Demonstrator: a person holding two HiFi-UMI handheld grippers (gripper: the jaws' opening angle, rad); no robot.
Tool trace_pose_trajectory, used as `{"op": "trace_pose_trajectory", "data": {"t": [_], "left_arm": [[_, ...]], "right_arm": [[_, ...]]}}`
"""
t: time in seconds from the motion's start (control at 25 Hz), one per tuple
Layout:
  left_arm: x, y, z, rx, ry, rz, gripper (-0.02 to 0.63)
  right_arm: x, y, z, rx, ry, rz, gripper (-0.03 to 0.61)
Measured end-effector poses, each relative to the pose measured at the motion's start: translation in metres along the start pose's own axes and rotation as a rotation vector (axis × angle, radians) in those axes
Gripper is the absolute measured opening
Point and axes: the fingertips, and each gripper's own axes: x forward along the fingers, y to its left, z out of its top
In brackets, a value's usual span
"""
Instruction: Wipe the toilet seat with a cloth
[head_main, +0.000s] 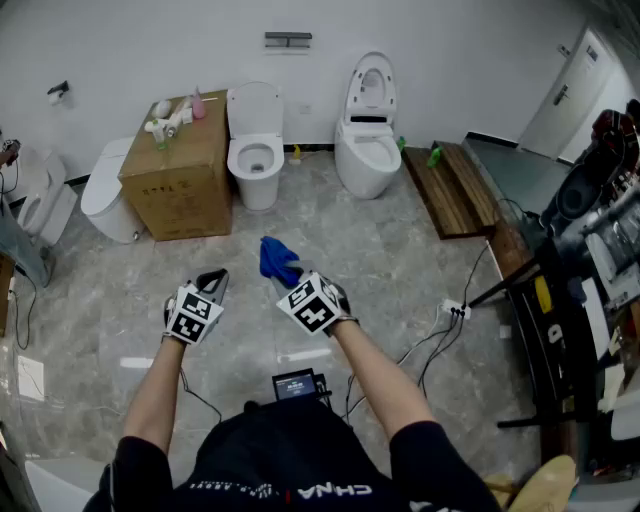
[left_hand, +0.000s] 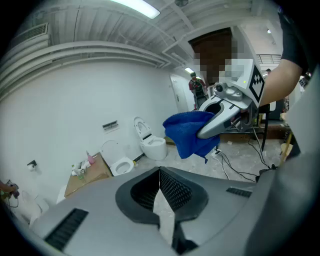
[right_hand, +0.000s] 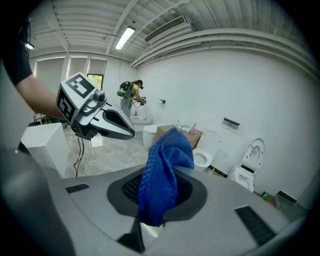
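As the cloth (right_hand: 161, 170) looks light and limp, right gripper (head_main: 287, 275) fingers clamp a bunched edge; left gripper (left_hand: 160, 176) fingers are together, empty.

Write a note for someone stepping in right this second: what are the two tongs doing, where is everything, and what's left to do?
Left tongs: shut, nothing between them, held out in the air.
Right tongs: shut on the blue cloth, which is bunched up and off the floor.
Toilets: one toilet stands beside the cardboard box, and a second toilet is to its right. Both are at the far wall with lids up, well away from the tongs.
Done: the cloth is gripped.
Left: go up to a toilet and wipe its seat. No wiping has started.
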Motion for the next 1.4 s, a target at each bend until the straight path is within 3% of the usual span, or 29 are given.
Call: {"op": "trace_pose_trajectory", "data": {"t": [1.16,1.4], "left_arm": [[0.017,-0.019,0.003,0.042,0.023,-0.023,0.011],[0.023,-0.032,0.006,0.058,0.035,-0.047,0.011]], "right_arm": [[-0.005,-0.008,-0.006,0.048,-0.049,0.052,0.054],[-0.013,-0.005,-0.008,0.062,-0.099,0.102,0.054]]}}
